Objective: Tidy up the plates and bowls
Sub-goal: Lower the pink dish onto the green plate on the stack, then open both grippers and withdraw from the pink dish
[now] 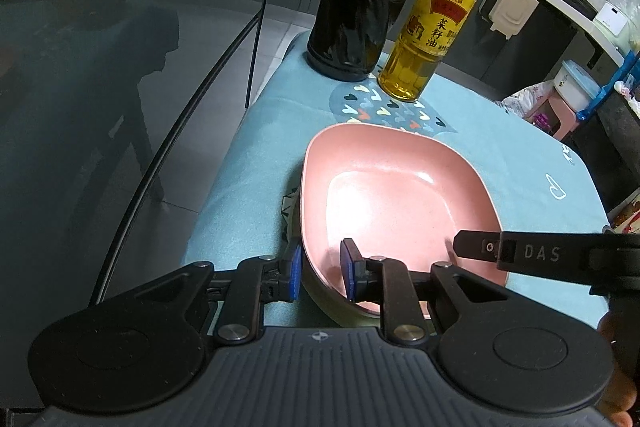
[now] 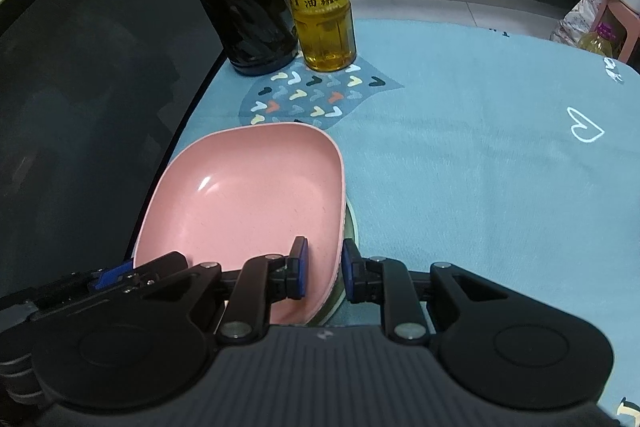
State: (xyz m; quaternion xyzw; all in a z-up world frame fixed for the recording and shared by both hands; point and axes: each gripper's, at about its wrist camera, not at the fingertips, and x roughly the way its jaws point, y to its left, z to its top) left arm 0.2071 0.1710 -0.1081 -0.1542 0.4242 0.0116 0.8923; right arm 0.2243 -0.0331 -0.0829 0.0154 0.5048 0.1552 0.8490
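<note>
Pink square plate [image 1: 394, 203] on blue cloth [image 2: 480, 167]; left gripper [image 1: 322, 273] and right gripper [image 2: 324, 273] both parted, straddling opposite rim edges, not clamped. Vinegar bottle [image 1: 360, 23] and rapeseed oil bottle [image 1: 432, 27] behind.

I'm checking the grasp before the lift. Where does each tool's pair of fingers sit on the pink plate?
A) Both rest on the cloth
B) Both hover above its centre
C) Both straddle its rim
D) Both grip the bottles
C: the left tool and right tool each have one finger inside and one outside the pink plate rim.
</note>
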